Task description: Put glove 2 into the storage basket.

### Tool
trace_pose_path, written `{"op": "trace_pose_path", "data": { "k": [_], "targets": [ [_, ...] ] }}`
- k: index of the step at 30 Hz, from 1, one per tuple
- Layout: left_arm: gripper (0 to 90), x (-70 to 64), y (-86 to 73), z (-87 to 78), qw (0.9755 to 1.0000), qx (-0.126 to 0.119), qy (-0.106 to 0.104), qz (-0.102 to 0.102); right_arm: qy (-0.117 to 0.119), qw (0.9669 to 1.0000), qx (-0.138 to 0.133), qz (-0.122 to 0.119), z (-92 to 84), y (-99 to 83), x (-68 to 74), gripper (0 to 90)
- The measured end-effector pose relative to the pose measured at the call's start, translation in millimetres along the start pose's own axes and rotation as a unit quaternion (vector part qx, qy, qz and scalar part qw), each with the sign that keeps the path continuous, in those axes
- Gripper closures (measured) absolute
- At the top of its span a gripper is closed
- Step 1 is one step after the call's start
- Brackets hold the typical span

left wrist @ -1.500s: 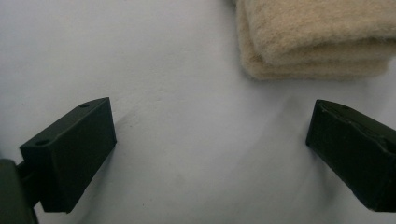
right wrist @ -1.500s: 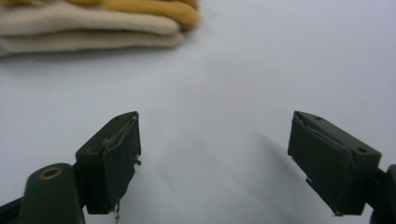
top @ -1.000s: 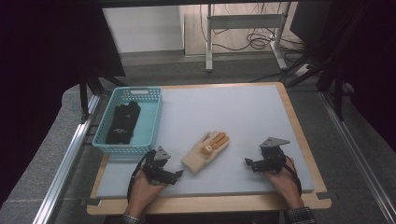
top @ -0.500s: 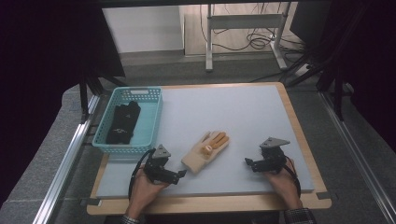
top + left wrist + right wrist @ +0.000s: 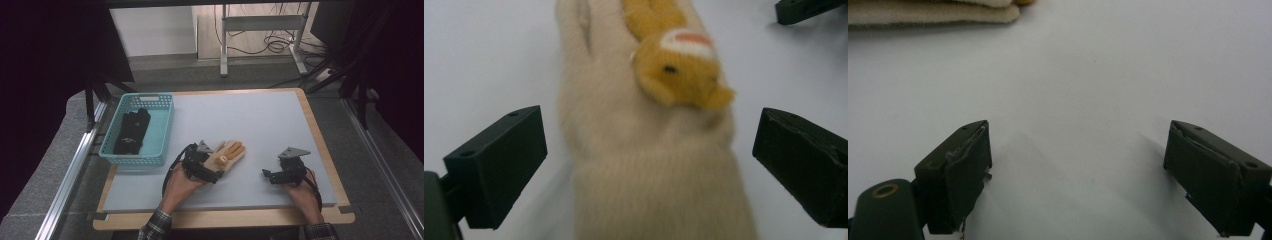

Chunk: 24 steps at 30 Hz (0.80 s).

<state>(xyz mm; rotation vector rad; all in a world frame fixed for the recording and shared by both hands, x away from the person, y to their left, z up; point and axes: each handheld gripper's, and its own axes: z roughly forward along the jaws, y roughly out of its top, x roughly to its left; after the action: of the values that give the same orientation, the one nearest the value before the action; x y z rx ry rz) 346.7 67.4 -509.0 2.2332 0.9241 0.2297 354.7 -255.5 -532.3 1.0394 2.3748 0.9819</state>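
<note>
Pale grey table (image 5: 260, 125) edged in wood, dark floor around, cables at frame top. Cream glove (image 5: 227, 155) at lower centre, between spread jaws of left gripper (image 5: 216, 177). Right gripper (image 5: 266, 174) lower right, jaws spread, empty. Turquoise basket (image 5: 162, 135) left.

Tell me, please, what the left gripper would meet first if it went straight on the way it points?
The left gripper, jaws open, would meet the fuzzy cream knitted glove with its small yellow plush animal; the cuff already lies between them.
</note>
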Motion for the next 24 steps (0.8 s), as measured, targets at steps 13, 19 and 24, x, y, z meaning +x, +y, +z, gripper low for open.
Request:
{"op": "trace_pose_path", "data": {
  "k": [13, 19, 24],
  "targets": [
    [18.7, -6.8, 10.4, 31.8, 0.9976, 0.062, 0.020, 0.023, 0.000, 1.0000, 0.000, 0.000, 0.1, 0.0, -0.1, 11.7],
    [43.5, -10.4, 12.2, 27.6, 0.9971, 0.069, 0.021, 0.023, 0.000, 1.0000, -0.001, 0.000, 0.2, -0.1, 0.0, 11.7],
    [56.6, -9.5, 13.0, 25.2, 0.9973, 0.070, 0.017, 0.017, 0.000, 1.0000, -0.001, 0.000, 0.2, -0.1, 0.0, 11.7]
  ]
}}
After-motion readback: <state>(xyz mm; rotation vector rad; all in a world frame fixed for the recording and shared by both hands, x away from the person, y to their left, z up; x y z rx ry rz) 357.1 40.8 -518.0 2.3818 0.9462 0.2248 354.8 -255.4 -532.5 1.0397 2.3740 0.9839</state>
